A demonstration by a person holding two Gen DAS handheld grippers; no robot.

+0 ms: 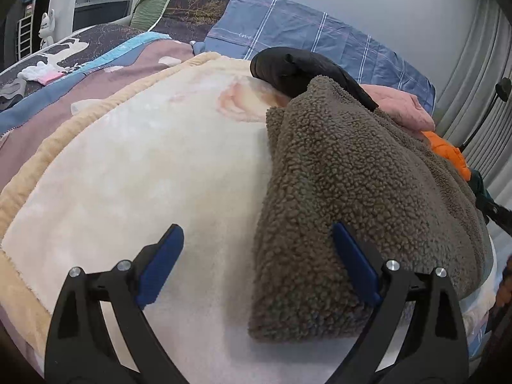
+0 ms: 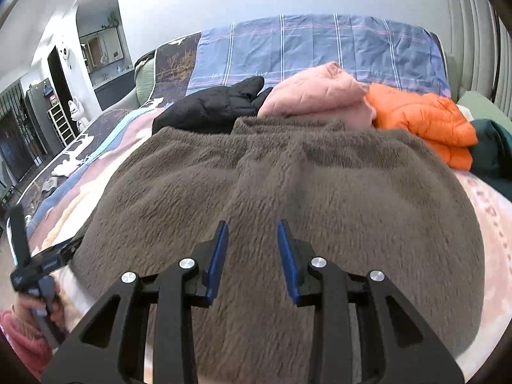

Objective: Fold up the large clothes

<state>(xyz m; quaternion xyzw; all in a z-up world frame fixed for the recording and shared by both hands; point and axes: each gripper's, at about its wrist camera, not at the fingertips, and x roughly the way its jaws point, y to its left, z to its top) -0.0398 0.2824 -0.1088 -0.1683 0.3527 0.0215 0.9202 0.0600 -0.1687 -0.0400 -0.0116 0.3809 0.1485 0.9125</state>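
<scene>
The brown fleece garment (image 1: 352,192) lies right of the wide-open left gripper (image 1: 256,256); right gripper (image 2: 252,256), half-open, hovers directly above it.

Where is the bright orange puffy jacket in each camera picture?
Left wrist view: the orange jacket peeks out at the right edge, behind the brown fleece.
Right wrist view: the orange jacket lies at upper right, beyond the brown fleece, beside the pink jacket.
Shared landmark: the blue plaid pillow at the head of the bed.
</scene>
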